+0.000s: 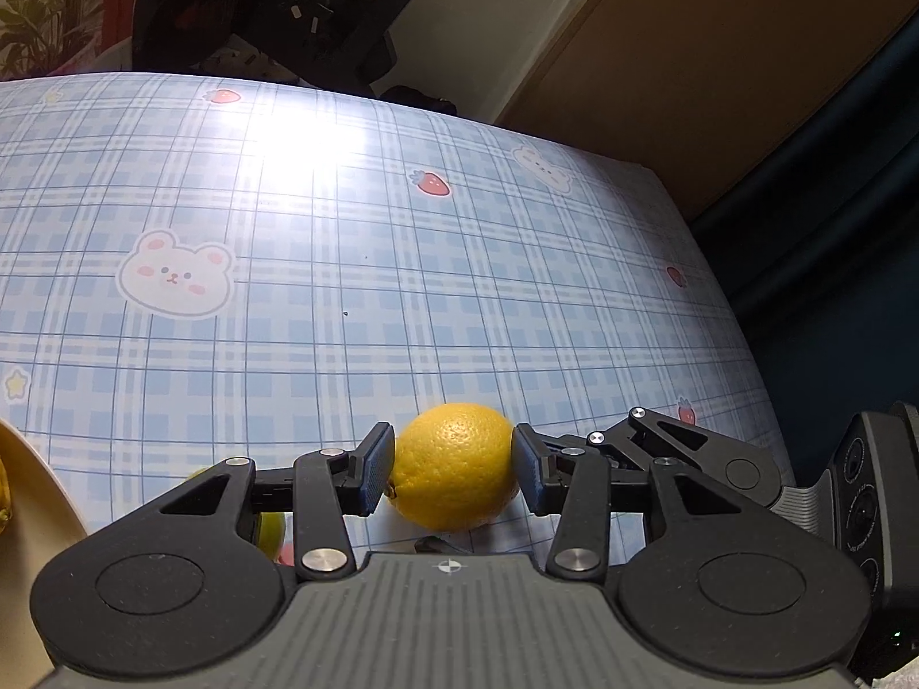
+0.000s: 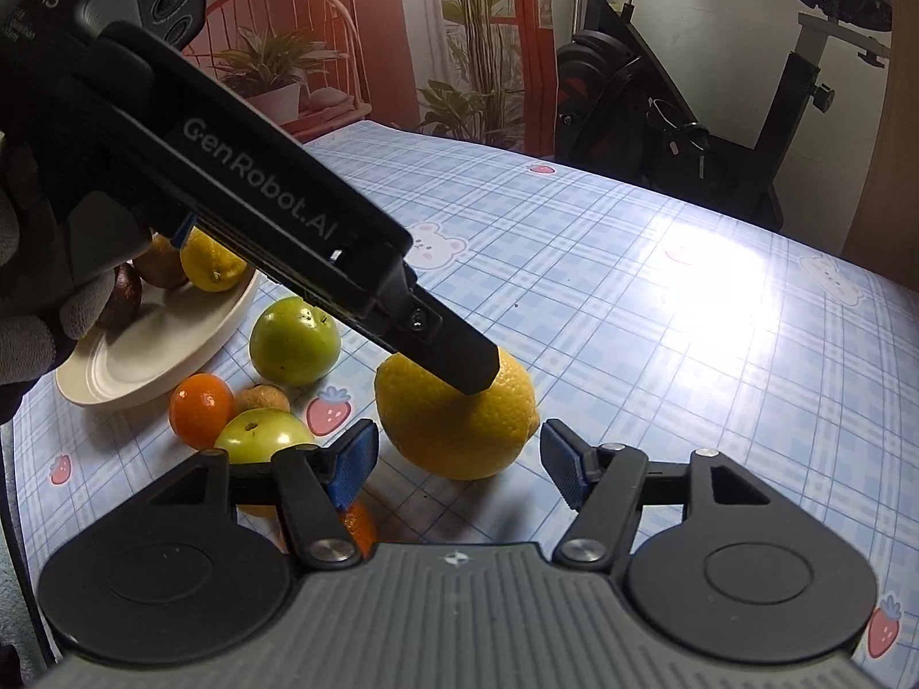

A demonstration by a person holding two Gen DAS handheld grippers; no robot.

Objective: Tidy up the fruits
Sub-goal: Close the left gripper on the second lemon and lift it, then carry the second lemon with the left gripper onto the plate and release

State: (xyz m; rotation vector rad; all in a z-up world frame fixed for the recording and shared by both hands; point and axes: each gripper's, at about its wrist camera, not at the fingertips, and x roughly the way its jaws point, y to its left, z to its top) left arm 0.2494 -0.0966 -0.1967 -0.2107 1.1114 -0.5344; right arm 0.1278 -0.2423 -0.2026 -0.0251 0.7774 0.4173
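While fruit waits to be sorted: two hand-held grippers meet over one lemon (image 1: pixel 454 468) on a blue checked tablecloth (image 1: pixel 356 264).
Left gripper (image 1: pixel 454 468): its blue pads sit against both sides of the lemon, closed on it at a moderate width; the fruit appears to rest on the cloth, though its underside is hidden.
Right gripper (image 2: pixel 458 462): its fingers stand apart with nothing between them, just short of the lemon and clear of the peel, likely leaving the pick to the other hand.
Why the grip: taking the lemon across its middle looks meant to keep a round fruit from rolling away.
Plate (image 2: pixel 172 356): a cream dish to the left, carrying a second lemon (image 2: pixel 212 264) and two dark fruits (image 2: pixel 123 293), appears to be the collecting point.
Loose fruit: two green apples (image 2: pixel 296 339), a tangerine (image 2: pixel 201 407) and a small brown fruit (image 2: pixel 263 399) lie between plate and lemon, unsorted.
Gloved hand (image 2: pixel 34 298): grips the left tool at the frame edge, partly cut off.
Hard to make out: another orange fruit (image 2: pixel 359 528) is mostly hidden behind the right gripper's finger; glare washes out part of the cloth; the left view cuts off most of the plate.
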